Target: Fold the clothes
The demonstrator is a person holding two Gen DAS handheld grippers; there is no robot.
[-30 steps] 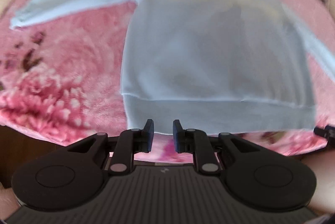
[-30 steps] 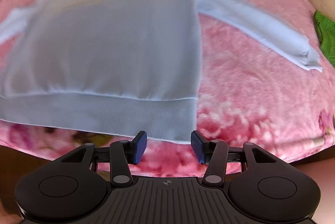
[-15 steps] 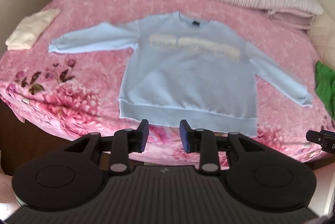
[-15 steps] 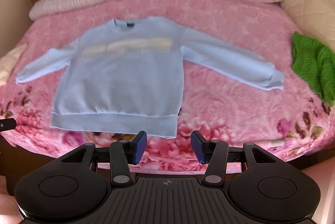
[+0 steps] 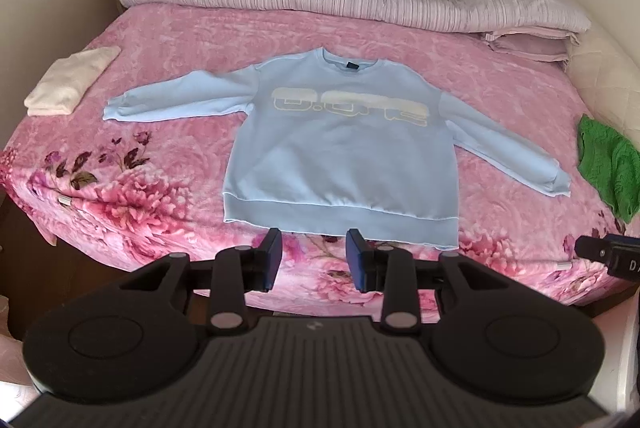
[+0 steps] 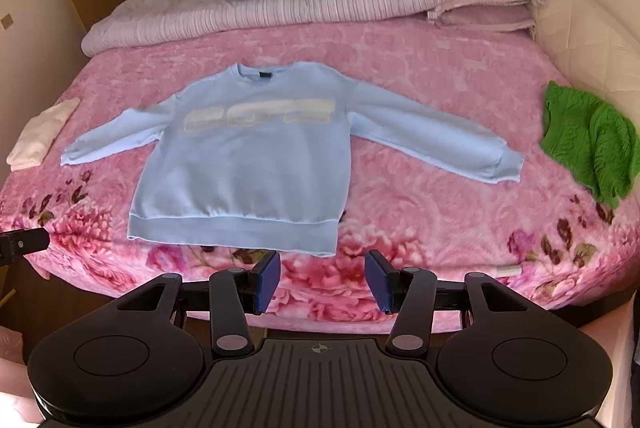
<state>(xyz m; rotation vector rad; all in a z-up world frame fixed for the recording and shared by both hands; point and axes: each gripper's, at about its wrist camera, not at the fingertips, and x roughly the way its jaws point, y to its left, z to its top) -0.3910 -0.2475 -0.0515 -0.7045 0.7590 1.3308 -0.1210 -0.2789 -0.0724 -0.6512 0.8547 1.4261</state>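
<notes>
- Light-blue long-sleeved sweatshirt w/ pale chest lettering [image 5: 340, 155] lies flat, sleeves spread, on pink floral blanket [image 5: 180, 39].
- Left gripper [image 5: 314, 260]: jaws opening, nothing betw. them.
- Right gripper [image 6: 322, 282]: jaws wide apart, empty.
- Both above near bed edge, clear of hem.

The light-blue sweatshirt [image 5: 340, 151] bears pale block lettering across its chest, too blurred to read. A letter "D" shows on the right gripper [image 5: 612, 256] at the picture's edge.

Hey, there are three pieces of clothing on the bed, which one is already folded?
The cream garment at the bed's left edge: a neat folded stack. The blue sweatshirt lies spread flat, and the green knit is crumpled.
</notes>
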